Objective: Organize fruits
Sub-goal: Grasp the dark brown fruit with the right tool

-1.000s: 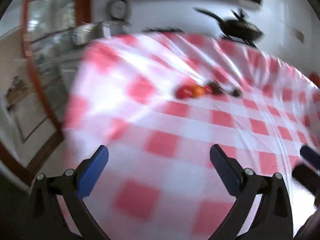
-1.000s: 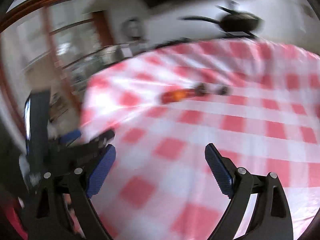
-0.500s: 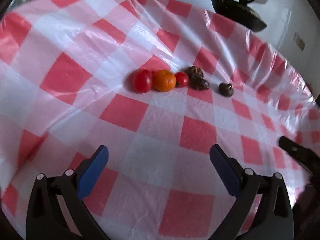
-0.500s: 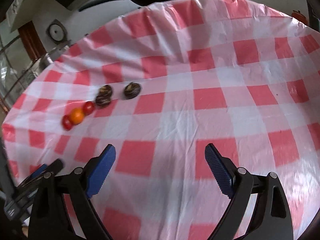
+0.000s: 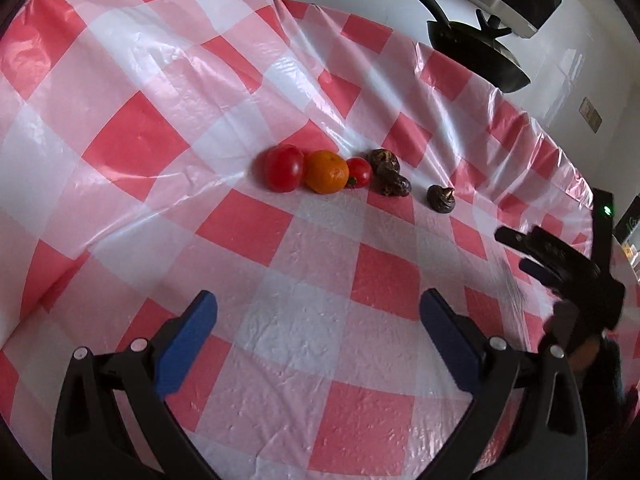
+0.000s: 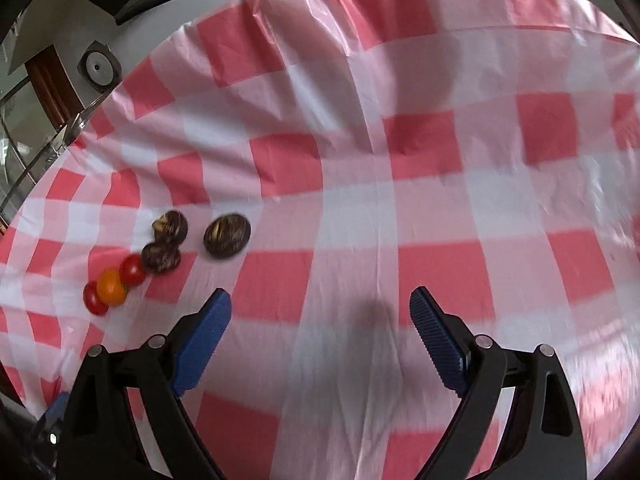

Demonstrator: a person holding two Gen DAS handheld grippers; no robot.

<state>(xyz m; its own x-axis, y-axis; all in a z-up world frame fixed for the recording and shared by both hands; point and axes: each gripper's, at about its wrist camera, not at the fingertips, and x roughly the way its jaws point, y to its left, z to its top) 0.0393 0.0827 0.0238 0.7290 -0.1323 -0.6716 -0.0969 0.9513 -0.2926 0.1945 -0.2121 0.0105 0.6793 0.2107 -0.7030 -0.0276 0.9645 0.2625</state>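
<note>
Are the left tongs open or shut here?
Open: the left tongs show their blue pads spread wide, with only checked tablecloth between them.

Bare tablecloth (image 5: 320,280) lies open ahead of both grippers; only the row of fruit (image 5: 324,172) and a pan (image 5: 476,56) at the far edge stand in the way.

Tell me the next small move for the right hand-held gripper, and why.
Probably ease the right hand-held gripper forward and left toward the lone dark fruit. Its jaws are open and empty, that fruit sits apart from the touching dark pair, and it lies nearest this gripper, so it looks easiest to take cleanly.
</note>
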